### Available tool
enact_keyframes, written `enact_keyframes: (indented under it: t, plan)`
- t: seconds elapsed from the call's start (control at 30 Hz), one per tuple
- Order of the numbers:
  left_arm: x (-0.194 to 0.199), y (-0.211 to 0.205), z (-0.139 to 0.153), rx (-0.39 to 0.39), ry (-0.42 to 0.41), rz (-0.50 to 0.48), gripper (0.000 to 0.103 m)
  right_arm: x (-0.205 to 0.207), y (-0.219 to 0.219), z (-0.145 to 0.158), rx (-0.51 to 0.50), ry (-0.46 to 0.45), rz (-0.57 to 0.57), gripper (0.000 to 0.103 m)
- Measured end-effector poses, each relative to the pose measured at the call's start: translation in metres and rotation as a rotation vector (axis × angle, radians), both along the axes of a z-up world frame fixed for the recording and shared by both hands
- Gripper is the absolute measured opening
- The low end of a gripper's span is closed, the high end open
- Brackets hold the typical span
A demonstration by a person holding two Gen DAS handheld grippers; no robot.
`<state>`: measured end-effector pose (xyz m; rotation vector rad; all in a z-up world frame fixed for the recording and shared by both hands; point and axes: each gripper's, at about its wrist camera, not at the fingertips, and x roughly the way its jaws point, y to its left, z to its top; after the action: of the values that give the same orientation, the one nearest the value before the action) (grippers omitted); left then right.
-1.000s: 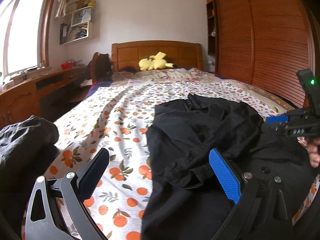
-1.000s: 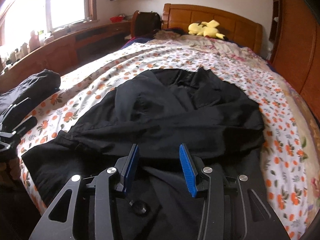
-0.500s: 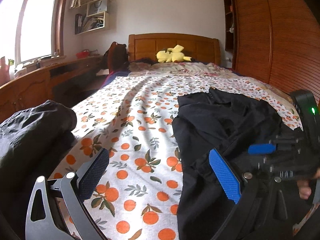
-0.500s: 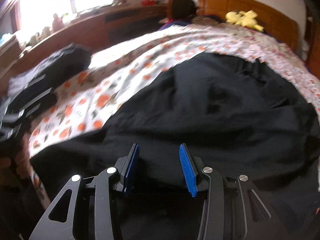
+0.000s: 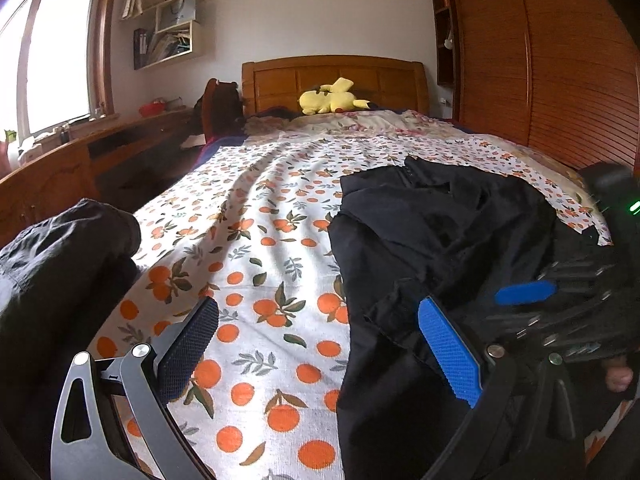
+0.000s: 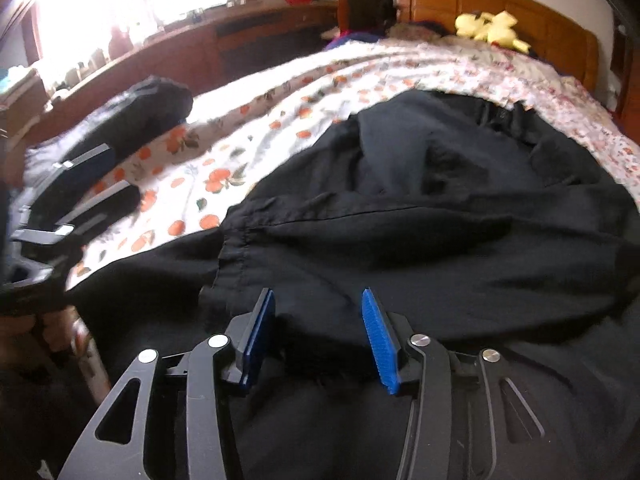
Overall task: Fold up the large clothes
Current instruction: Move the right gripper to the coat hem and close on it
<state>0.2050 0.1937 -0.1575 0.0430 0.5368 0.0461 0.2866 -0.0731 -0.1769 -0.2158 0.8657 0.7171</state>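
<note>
Black cloth, the jacket (image 5: 432,232), lies right of my wide-open left gripper (image 5: 316,344) on the bedsheet (image 5: 256,240). From the right wrist, my right gripper (image 6: 318,332) stands apart over its near hem (image 6: 236,256), nearer; the jacket runs toward the headboard (image 6: 480,0).

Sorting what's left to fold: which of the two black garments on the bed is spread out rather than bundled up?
The black garment in front of the right hand-held gripper lies spread out; the other black bundle sits heaped by the bed's window-side edge.
</note>
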Motion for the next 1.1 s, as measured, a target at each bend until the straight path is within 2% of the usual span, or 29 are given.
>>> enact_keyframes:
  t: [0.13, 0.33, 0.57, 0.63, 0.87, 1.07, 1.1]
  plan:
    - [-0.009, -0.002, -0.003, -0.005, 0.013, -0.018, 0.101, -0.018, -0.044, 0.02, 0.017, -0.063, -0.046, 0.048]
    - [-0.025, -0.004, -0.01, -0.032, 0.042, -0.042, 0.101, -0.035, -0.132, 0.036, -0.035, -0.132, -0.174, 0.05]
    - [-0.043, -0.006, -0.024, -0.065, 0.086, -0.048, 0.101, -0.047, -0.221, 0.03, -0.097, -0.128, -0.33, 0.053]
    - [-0.046, -0.006, -0.028, -0.069, 0.101, -0.046, 0.097, -0.049, -0.242, 0.023, -0.107, -0.108, -0.369, 0.053]
    - [-0.054, -0.006, -0.05, -0.074, 0.177, -0.024, 0.089, -0.061, -0.282, 0.004, -0.115, -0.069, -0.432, 0.053]
    - [-0.058, -0.007, -0.056, -0.079, 0.191, 0.006, 0.088, -0.071, -0.286, -0.007, -0.131, -0.033, -0.395, 0.053]
    - [-0.058, -0.007, -0.056, -0.079, 0.192, 0.01, 0.088, -0.074, -0.285, -0.009, -0.137, -0.034, -0.386, 0.049]
